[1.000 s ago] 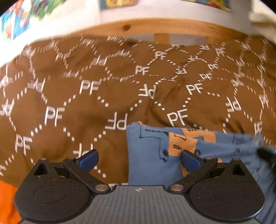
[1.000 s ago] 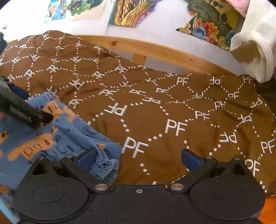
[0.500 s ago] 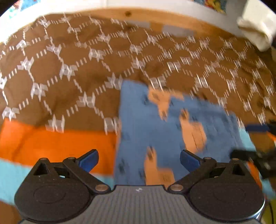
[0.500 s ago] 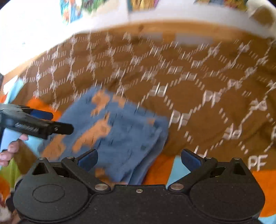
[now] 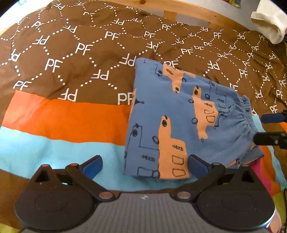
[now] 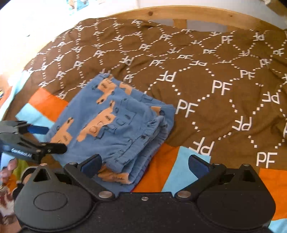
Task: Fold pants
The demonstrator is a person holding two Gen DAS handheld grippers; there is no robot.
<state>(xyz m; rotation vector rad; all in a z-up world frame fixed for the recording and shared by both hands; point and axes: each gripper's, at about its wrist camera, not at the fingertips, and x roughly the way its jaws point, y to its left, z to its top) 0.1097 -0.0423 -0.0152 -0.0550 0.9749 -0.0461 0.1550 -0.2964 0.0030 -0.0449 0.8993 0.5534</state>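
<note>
The blue pants [image 5: 175,121] with orange print lie folded in a compact rectangle on the bed. They also show in the right wrist view [image 6: 114,123], with the elastic waistband and stacked layers toward me. My left gripper [image 5: 145,165] is open and empty, just short of the pants' near edge. It also shows in the right wrist view [image 6: 48,137] at the pants' left side. My right gripper [image 6: 145,164] is open and empty, above the waistband end. It also shows in the left wrist view [image 5: 269,127].
The bed carries a brown "PF" patterned cover [image 5: 80,53] with orange and light blue stripes [image 5: 62,129] near me. A wooden bed frame [image 6: 179,14] runs along the back. A cream cloth [image 5: 269,25] hangs at the far right.
Both grippers have pulled back and risen from the pants. The folded pants now lie free on the bed, with more of the striped cover in view.
</note>
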